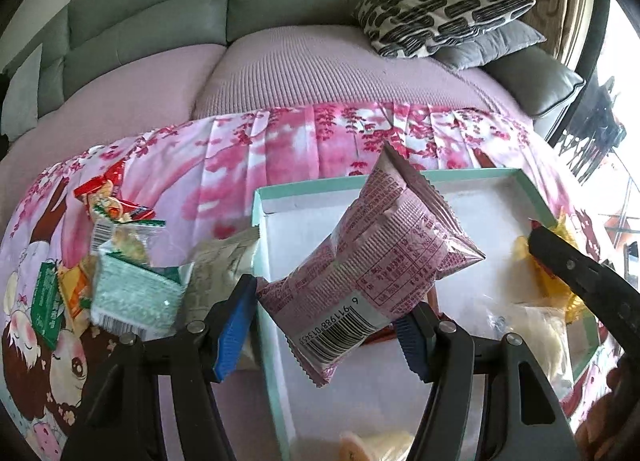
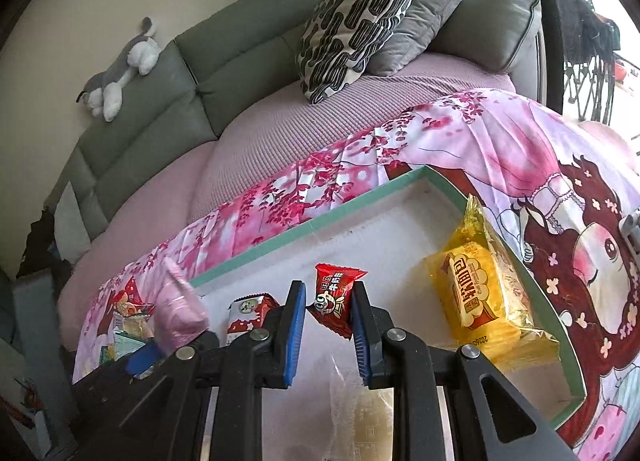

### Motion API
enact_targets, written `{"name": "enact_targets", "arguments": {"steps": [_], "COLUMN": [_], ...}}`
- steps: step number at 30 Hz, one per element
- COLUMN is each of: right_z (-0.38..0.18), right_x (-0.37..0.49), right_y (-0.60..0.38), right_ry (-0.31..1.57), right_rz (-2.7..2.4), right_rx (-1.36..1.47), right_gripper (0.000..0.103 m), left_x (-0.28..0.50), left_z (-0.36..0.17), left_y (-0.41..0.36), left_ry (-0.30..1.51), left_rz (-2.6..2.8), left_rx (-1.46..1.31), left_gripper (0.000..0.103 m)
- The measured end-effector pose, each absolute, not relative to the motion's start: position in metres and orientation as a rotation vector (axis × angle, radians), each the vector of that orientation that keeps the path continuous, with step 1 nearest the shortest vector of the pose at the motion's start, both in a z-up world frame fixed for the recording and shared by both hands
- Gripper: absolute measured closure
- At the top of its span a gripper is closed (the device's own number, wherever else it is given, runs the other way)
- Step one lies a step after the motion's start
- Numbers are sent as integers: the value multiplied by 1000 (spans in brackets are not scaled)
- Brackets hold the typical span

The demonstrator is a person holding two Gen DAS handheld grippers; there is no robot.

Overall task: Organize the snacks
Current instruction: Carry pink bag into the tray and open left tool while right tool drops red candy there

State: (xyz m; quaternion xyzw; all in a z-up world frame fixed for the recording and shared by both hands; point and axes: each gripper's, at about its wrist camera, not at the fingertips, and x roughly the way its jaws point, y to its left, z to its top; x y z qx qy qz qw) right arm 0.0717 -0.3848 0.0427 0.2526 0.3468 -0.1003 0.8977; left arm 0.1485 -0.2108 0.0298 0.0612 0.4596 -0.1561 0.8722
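My left gripper (image 1: 324,319) is shut on a pink snack packet (image 1: 384,261) and holds it above the white box with a teal rim (image 1: 276,191). The same packet (image 2: 180,305) shows at the left of the right wrist view. My right gripper (image 2: 328,325) is shut on a small red candy packet (image 2: 334,301) over the box (image 2: 304,227). In the box lie a yellow bread packet (image 2: 480,301), a red-and-white packet (image 2: 246,311) and a pale packet (image 2: 360,413). Several loose snacks (image 1: 120,261) lie left of the box on the pink cloth.
The box sits on a pink cartoon-print cloth (image 1: 280,149) over a sofa seat. Patterned and grey cushions (image 1: 440,9) lie behind at the right. A plush toy (image 2: 120,69) rests on the grey sofa back. The right gripper's arm (image 1: 580,273) reaches over the box's right side.
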Motion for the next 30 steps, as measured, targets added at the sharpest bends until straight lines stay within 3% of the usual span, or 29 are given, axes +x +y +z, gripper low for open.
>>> {"name": "enact_targets", "arguments": {"steps": [12,19,25,26,28,29,30], "right_z": [44,50,52,51,50,50,50], "right_x": [72,71,70,71,73,73,74], "right_y": [-384,-383,-381,-381,-379,-378,-377], "right_ry": [726,730,740,748,768,777,780], "right_rz": [-248,-258,-264,-267,-278,-288,-295], "right_rx": [481,456,442,435,413,403,394], "right_gripper": [76,76,76,73,55,36,28], "left_x": [161,149,142,142,140,140,140], "left_z": [25,36,48,49,50,50,51], "left_y": [-227,-223,-210,-207,-199,-195,-190], "left_ry": [978,960,933,932,936,938,941], "left_rz": [-312,-323,-319,-317,-306,-300,-286], "left_rx": [147,137,89,80,55,45,31], "left_gripper": [35,24,24,24,24,24,24]}}
